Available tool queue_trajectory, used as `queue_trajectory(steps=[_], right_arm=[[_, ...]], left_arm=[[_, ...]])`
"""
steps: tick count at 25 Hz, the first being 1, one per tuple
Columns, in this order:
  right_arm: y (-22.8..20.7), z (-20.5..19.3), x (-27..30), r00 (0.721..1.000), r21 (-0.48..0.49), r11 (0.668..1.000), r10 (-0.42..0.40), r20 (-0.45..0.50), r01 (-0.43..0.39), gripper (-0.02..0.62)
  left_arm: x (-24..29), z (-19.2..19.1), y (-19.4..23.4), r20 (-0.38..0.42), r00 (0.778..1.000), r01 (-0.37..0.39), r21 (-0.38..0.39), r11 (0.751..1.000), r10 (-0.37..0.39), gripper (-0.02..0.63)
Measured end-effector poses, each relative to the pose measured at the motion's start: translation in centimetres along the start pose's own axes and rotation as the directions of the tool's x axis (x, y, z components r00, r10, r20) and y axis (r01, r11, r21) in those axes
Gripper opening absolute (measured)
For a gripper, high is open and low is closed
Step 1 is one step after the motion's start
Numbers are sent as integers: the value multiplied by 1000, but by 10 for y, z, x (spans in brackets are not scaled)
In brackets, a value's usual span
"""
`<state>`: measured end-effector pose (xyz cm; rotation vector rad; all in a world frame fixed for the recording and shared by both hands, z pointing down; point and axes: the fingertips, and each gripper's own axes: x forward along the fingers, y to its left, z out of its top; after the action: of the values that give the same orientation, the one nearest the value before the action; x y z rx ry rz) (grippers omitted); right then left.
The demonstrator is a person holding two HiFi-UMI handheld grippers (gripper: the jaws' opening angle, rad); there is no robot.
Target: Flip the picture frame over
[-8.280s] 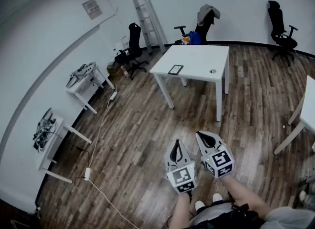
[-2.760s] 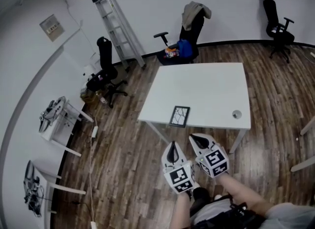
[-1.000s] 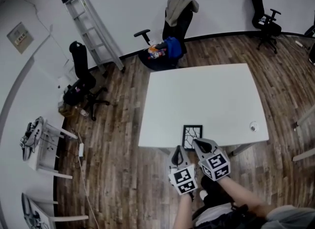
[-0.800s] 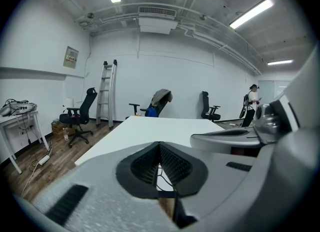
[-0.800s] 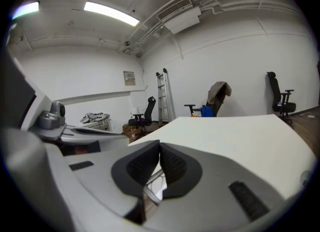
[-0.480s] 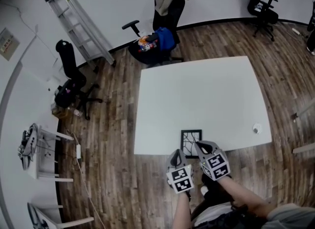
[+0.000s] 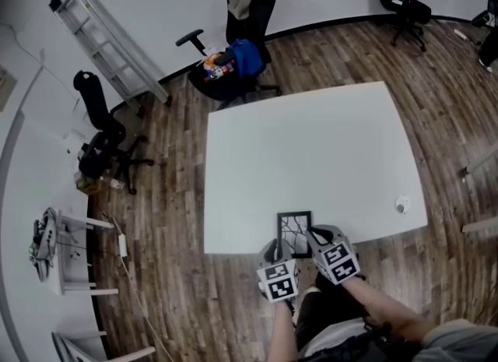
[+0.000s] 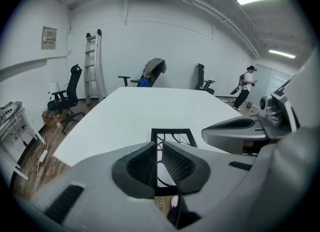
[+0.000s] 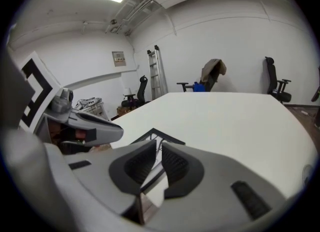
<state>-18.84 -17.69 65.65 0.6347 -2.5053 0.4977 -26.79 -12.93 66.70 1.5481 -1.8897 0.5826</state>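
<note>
A black picture frame with a branching line pattern lies flat on the white table, close to its near edge. My left gripper hovers at the frame's near left corner. My right gripper is at its near right side. In the left gripper view the frame shows past the left gripper, whose jaws are opening to a narrow gap with nothing pressed between them. In the right gripper view the frame's corner shows beyond the right gripper, also opening and empty.
A small round object sits at the table's right edge. A ladder leans on the wall. An office chair with a blue bag stands behind the table. A person stands far off by another chair.
I have come closer to the table. Both grippers have sunk and moved forward from the table's near edge onto the frame's near end.
</note>
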Motion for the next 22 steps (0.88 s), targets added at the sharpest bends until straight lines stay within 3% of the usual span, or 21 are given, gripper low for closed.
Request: queue_trajectory(steps=[8,15,22], right_arm=[[-8,-14,12,998,70,998,-2,-55,5,72],[-13,-27,18,994,153,986,-49,-97,63,86],[-11,-40,23,991,209,973,-71,-117,94,98]], left_arm=[[21,-6,9,-129,990,48,-8,999,-49,83],[39,-32,23,-275,957,103,33,994,-90,97],[53,-42,21,-334,932,168,46,985,-143,97]])
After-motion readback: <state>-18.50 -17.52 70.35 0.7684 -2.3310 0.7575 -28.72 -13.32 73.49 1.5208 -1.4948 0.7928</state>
